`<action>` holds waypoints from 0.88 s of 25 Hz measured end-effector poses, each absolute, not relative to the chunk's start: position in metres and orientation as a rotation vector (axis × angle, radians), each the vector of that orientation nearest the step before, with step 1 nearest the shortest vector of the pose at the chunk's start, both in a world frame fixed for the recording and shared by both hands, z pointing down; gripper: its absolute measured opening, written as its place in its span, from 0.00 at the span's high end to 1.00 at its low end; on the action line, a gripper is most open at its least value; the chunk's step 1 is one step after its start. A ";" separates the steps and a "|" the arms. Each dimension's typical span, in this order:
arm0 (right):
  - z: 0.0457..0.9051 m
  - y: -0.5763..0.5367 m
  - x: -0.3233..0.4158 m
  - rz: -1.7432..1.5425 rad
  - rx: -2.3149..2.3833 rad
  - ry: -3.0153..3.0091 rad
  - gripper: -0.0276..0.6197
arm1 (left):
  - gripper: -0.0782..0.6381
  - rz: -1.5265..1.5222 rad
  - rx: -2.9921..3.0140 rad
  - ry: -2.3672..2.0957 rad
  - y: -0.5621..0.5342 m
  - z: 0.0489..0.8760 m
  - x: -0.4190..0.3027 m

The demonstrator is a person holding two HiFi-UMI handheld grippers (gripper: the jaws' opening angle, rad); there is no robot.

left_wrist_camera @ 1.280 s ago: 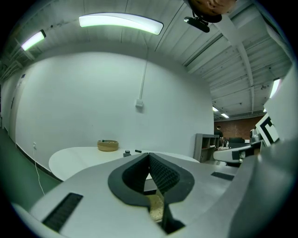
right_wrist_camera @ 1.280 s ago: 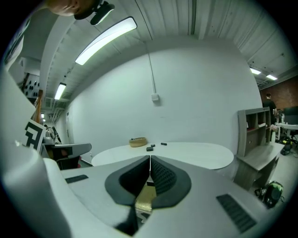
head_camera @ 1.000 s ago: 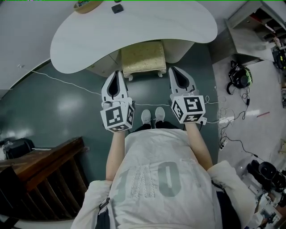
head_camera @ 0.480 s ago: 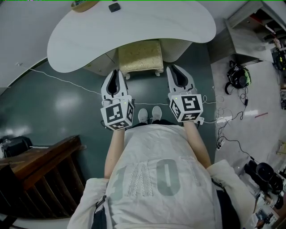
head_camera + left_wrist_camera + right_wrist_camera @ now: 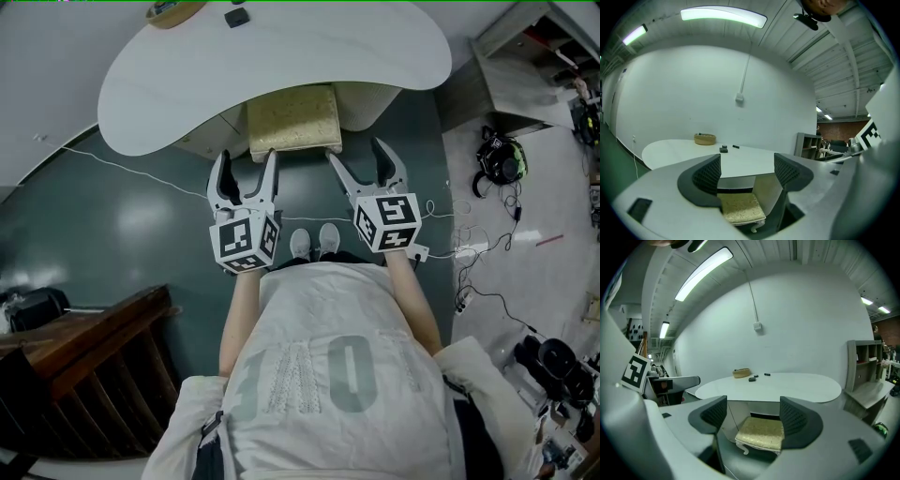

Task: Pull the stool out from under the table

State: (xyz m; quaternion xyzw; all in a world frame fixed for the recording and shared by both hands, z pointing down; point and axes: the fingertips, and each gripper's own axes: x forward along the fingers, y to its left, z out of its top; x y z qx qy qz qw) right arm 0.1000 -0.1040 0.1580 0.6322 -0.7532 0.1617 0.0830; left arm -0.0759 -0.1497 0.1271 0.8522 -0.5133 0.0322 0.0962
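A stool [image 5: 292,120] with a gold-patterned cushion and white legs stands half tucked under the white oval table [image 5: 272,56]. My left gripper [image 5: 247,161] hovers just before the stool's front left corner. My right gripper [image 5: 358,155] hovers before its front right corner. Both have just been opening and stand open, nothing between the jaws. In the left gripper view the stool [image 5: 740,208] shows beyond the left gripper [image 5: 746,171], apart from it. The right gripper view frames the stool [image 5: 761,433] past the right gripper [image 5: 753,416], under the table [image 5: 773,383].
A woven basket [image 5: 173,11] and a small black object [image 5: 236,16] lie on the table's far side. A white cable [image 5: 141,171] runs across the dark green floor at left. Dark wooden stairs [image 5: 84,356] stand lower left; grey shelves [image 5: 525,56] and cables at right.
Both grippers' jaws went from shut to spread wide. The hands sit slightly lower in the view. The stool has not moved.
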 end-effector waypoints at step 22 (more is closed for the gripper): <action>0.330 -0.222 0.132 0.483 1.843 -2.154 0.44 | 0.43 0.322 2.570 -1.498 -0.256 0.324 -0.073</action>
